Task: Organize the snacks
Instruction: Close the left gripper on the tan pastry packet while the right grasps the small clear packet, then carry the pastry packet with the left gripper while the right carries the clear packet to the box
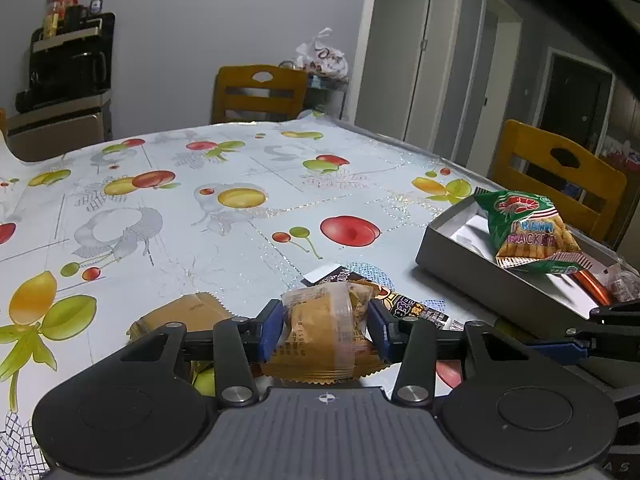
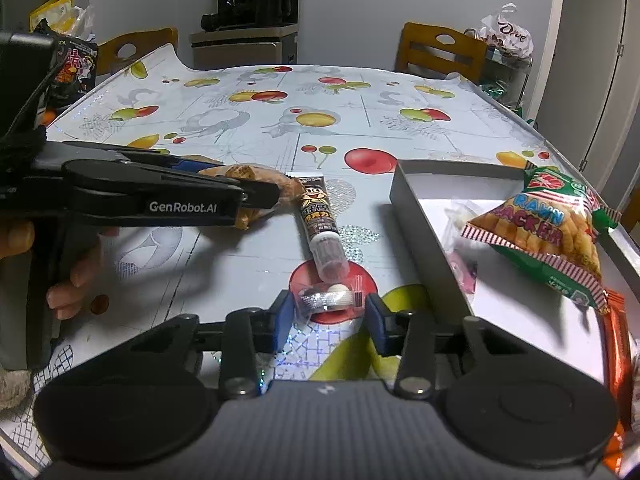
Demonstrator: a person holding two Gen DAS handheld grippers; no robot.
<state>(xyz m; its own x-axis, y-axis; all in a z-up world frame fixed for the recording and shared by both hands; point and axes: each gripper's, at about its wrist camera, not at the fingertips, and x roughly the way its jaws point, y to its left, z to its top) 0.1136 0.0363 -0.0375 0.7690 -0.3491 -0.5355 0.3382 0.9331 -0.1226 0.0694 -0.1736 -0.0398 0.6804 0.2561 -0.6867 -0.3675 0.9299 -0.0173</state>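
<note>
While left tool (image 1: 327,330) clamps pastry (image 1: 320,332), right tool (image 2: 327,312) grips small candy (image 2: 328,300) (label illegible).

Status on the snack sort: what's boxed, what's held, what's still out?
Done: the prawn cracker bag and an orange packet are in the grey box. In hand: left gripper is shut on a brown wrapped pastry; right gripper has its jaws around a small clear-wrapped candy. Left: the tube snack and a tan packet lie on the table.
</note>
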